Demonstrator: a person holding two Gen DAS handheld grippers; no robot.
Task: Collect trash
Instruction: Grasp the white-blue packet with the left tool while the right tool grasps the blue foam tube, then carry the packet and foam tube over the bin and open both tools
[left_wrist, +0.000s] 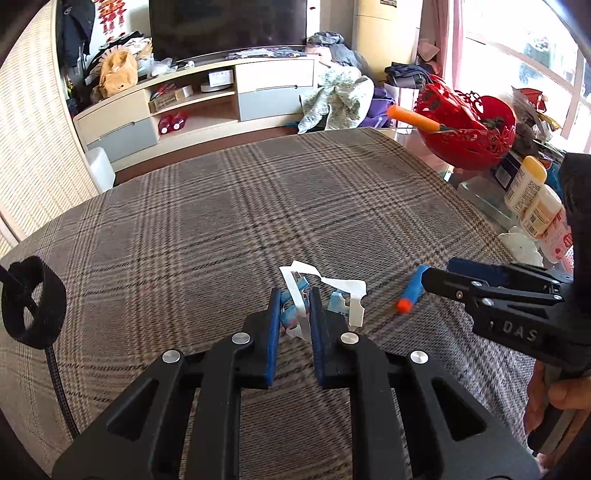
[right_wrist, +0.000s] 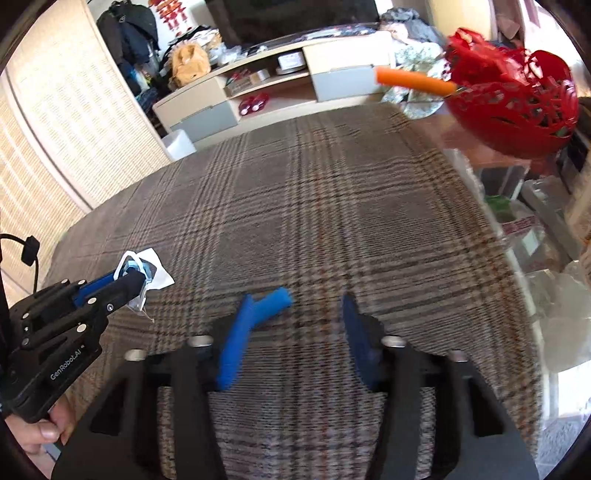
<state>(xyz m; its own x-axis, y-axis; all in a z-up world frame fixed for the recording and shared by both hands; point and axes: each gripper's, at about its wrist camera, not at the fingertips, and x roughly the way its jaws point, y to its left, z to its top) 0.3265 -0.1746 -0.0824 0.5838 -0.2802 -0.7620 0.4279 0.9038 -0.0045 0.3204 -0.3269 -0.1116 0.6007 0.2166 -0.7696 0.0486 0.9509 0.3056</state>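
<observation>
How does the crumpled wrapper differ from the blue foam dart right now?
The wrapper is a crumpled white-and-blue scrap, while the foam dart is a straight blue cylinder with an orange tip. The wrapper is pinched between the left tool's pads, while the dart lies free beside the right tool, whose jaws stand apart. Both are at the near end of the plaid cloth.

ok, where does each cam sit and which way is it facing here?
Left wrist: on the left gripper, angled down at the plaid tablecloth; its pads pinch the crumpled wrapper; right gripper enters from the right.
Right wrist: on the right gripper, same tilt; blue foam dart between its fingers.
Shared: cloth, wrapper, dart, red basket.
</observation>
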